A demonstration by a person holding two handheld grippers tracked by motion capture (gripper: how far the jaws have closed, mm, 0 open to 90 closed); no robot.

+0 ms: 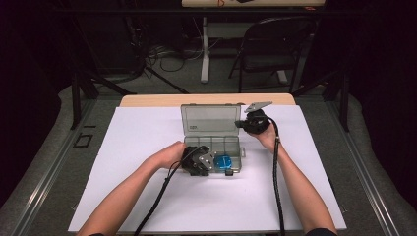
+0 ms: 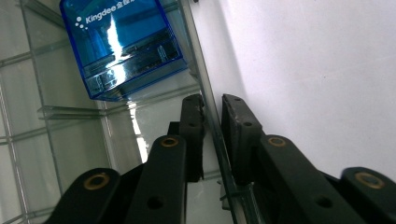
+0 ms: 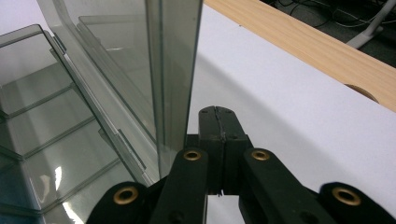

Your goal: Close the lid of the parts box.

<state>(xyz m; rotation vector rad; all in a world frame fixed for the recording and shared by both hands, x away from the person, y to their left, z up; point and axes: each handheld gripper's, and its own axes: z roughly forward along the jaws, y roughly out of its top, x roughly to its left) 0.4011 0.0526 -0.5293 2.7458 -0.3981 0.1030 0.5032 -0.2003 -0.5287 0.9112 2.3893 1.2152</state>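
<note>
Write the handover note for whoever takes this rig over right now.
Left gripper: jaws astride the front wall of the clear organizer box, one inside, one outside, close on it.
Right gripper: jaws shut, empty, beside the raised lid, at its outer edge.
Things: box on the white mat, lid upright; blue case sits in a front compartment.
Done: lid open, case in the box.
Left: probably lower the lid with the right gripper while the left steadies the box.

Both grippers are black: the left gripper [image 2: 212,109] and right gripper [image 3: 218,114] have brass-ringed pivots, ribbed black cables and grey three-cornered top plates. Forearms are bare.
</note>
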